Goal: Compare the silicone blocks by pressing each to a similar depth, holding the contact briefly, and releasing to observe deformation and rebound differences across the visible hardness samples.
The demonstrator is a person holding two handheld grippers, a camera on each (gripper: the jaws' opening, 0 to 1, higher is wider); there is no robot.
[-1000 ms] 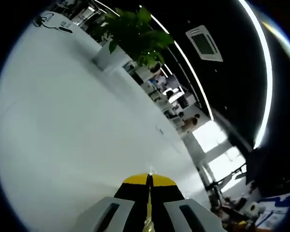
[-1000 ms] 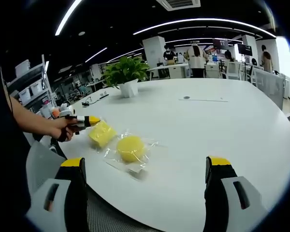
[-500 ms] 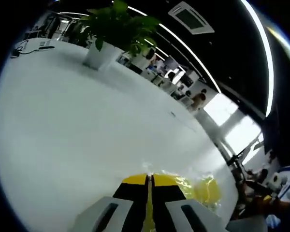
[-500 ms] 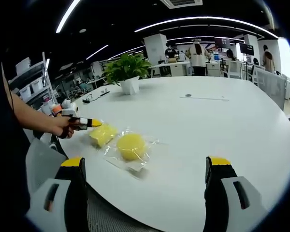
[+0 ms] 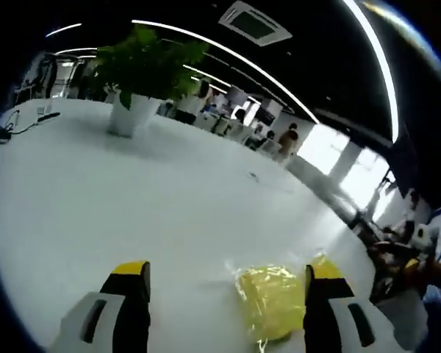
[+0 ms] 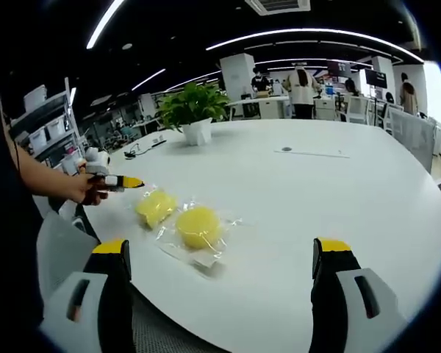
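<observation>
Two yellow silicone samples lie in clear wrap on the white bench [image 6: 338, 191]: a square block [image 6: 155, 207] and, just beside it on the side away from the plant [image 6: 193, 110], a round block [image 6: 198, 225]. We see the left gripper [image 5: 224, 276] with jaws wide apart, holding nothing, the square block between them. The right gripper [image 6: 220, 254] hangs well short of the round block, jaws spread, empty. We judge no press is underway; the round block looks untouched.
</observation>
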